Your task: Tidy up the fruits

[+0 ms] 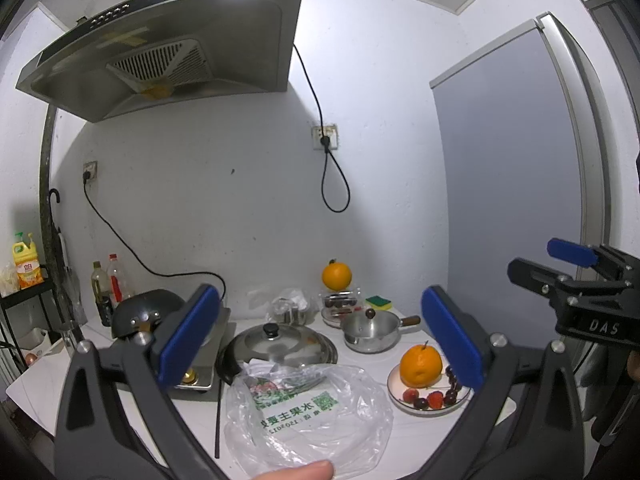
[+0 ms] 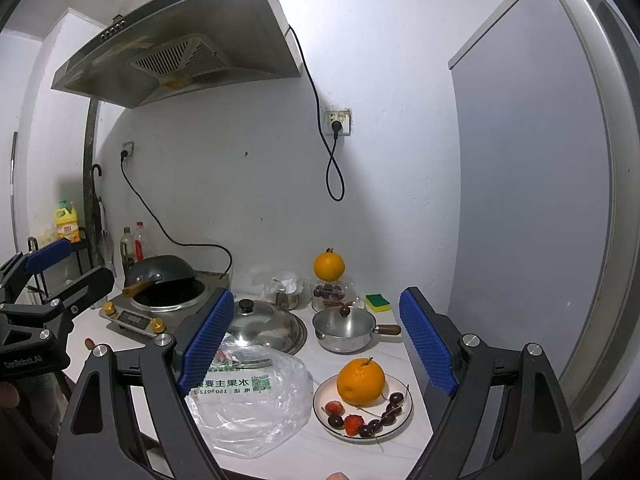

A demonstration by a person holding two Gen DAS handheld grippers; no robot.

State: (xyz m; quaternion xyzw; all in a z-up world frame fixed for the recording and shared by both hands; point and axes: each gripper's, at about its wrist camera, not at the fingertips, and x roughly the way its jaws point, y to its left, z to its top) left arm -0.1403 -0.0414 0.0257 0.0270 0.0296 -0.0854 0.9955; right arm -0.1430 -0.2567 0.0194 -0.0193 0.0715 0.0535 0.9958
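Both the left gripper (image 1: 320,344) and the right gripper (image 2: 316,346) are held wide apart and empty above the white counter (image 2: 360,456), whose front edge is seen at lower centre. An orange (image 2: 361,381) is seen on a plate (image 2: 402,420) with cherries and strawberries (lower right of centre), open counter around it. Green Chinese print, partly legible, is borne by the plastic bag (image 2: 256,412) beside the plate; a second orange (image 2: 329,266) is seen at the wall.

plastic bag (image 2: 248,408) – left part behind gripper finger | plate (image 1: 394,380) – right rim hidden by pad
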